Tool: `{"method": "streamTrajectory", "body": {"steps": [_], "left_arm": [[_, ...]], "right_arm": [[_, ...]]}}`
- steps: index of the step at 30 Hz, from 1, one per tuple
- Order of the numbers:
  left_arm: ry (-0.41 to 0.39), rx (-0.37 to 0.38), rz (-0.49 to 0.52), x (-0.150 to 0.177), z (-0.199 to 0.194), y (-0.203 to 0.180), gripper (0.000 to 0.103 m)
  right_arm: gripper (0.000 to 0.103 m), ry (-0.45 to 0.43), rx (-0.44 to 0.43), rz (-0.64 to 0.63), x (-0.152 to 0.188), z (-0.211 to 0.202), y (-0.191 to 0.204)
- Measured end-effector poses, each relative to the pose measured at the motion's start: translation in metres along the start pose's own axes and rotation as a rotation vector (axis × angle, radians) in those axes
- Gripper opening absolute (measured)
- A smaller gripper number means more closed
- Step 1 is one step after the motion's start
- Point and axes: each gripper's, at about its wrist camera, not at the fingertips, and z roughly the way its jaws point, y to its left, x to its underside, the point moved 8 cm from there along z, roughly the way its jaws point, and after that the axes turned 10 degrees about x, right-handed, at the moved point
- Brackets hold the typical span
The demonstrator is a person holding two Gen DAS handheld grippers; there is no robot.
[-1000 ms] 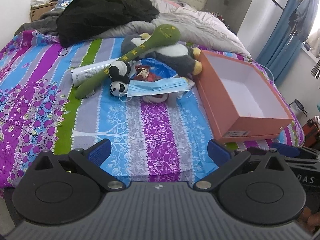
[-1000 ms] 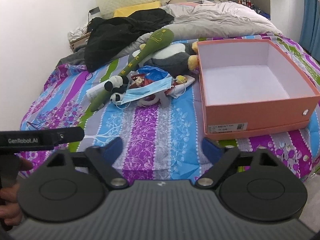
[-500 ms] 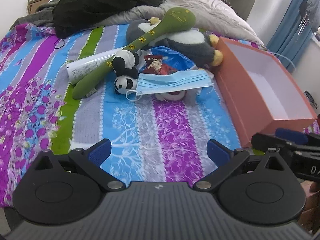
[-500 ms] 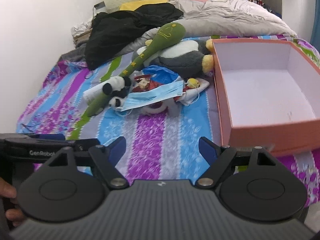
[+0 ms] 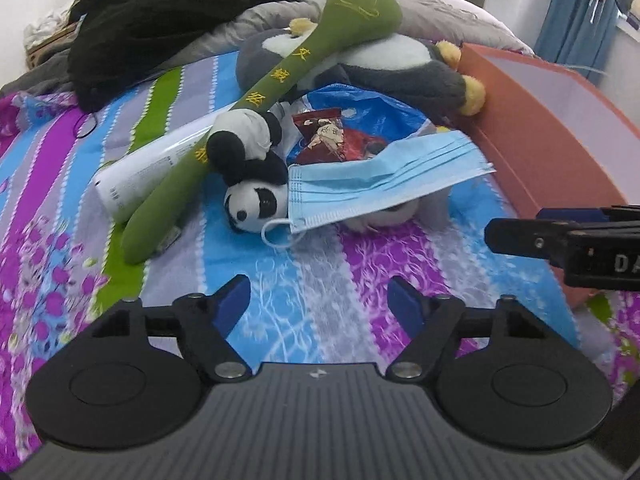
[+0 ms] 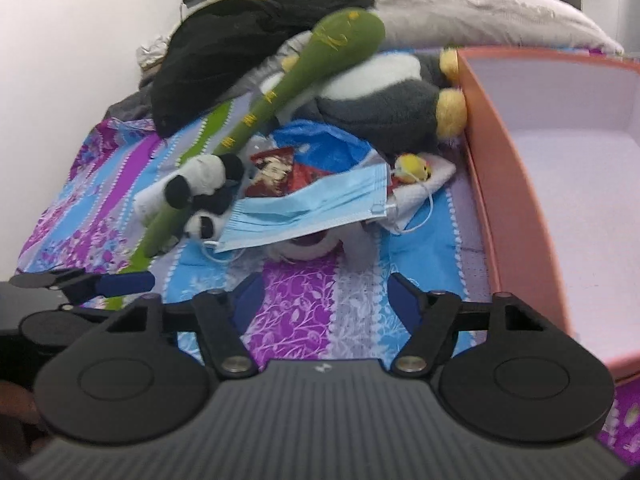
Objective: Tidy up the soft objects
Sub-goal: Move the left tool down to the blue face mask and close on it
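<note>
**Soft pile beside an empty box**

On the striped bed [image 5: 304, 308], a grey penguin [image 5: 400, 68], green club [image 5: 256, 92], blue mask [image 5: 372, 184] and small panda [image 5: 250, 200] lie heaped left of the orange box [image 6: 516, 184]. Left gripper [image 5: 320, 304] and right gripper [image 6: 326, 300]: jaws just narrowed, partly open, empty.

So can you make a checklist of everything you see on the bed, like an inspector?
Surface: striped flowery bedspread, rumpled.
Job's things: small panda, green plush club, grey penguin, blue mask piled beside the empty orange box.
Clutter: white tube, blue bag, snack packet.
Grippers: left tool and right tool open, just been closing, holding nothing.
Cables: nothing seen.
Surroundings: black clothes, grey duvet, blue curtain.
</note>
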Motion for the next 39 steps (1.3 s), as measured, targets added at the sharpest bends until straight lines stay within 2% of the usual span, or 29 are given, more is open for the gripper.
{"method": "streamTrajectory", "body": {"steps": [3, 5, 8, 10, 20, 23, 26, 28, 30, 34, 39], "left_arm": [[0.002, 0.012, 0.027, -0.005, 0.018, 0.003, 0.067], [-0.002, 0.014, 0.047, -0.008, 0.026, 0.004, 0.065], [-0.014, -0.024, 0.131, -0.012, 0.037, 0.003, 0.062], [-0.015, -0.046, 0.178, -0.014, 0.043, 0.001, 0.06], [-0.037, -0.045, 0.307, -0.029, 0.067, -0.008, 0.049], [-0.034, -0.077, 0.37, -0.032, 0.074, -0.009, 0.045], [-0.03, -0.081, 0.419, -0.033, 0.081, -0.011, 0.034], [-0.029, -0.073, 0.425, -0.034, 0.085, -0.012, 0.017], [-0.029, -0.076, 0.425, -0.035, 0.088, -0.013, 0.009], [-0.047, -0.055, 0.38, -0.04, 0.082, -0.013, 0.006], [-0.06, -0.047, 0.289, -0.042, 0.065, -0.009, 0.005]], "right_arm": [[0.066, 0.007, 0.028, -0.024, 0.0, 0.022, -0.001], [0.061, 0.011, 0.03, -0.03, 0.0, 0.035, -0.003], [0.055, 0.014, 0.046, -0.035, -0.003, 0.052, -0.007], [0.054, 0.015, 0.042, -0.035, -0.007, 0.06, -0.007], [0.051, 0.016, 0.036, -0.072, -0.012, 0.09, -0.004], [0.047, 0.018, 0.03, -0.07, -0.011, 0.097, -0.005], [0.043, 0.013, 0.01, -0.072, -0.012, 0.101, -0.003], [0.037, 0.009, 0.004, -0.086, -0.012, 0.102, -0.001], [0.032, 0.003, 0.002, -0.094, -0.013, 0.101, 0.0], [0.026, -0.007, 0.001, -0.101, -0.014, 0.095, -0.001], [0.025, -0.017, -0.004, -0.104, -0.012, 0.079, 0.002]]}}
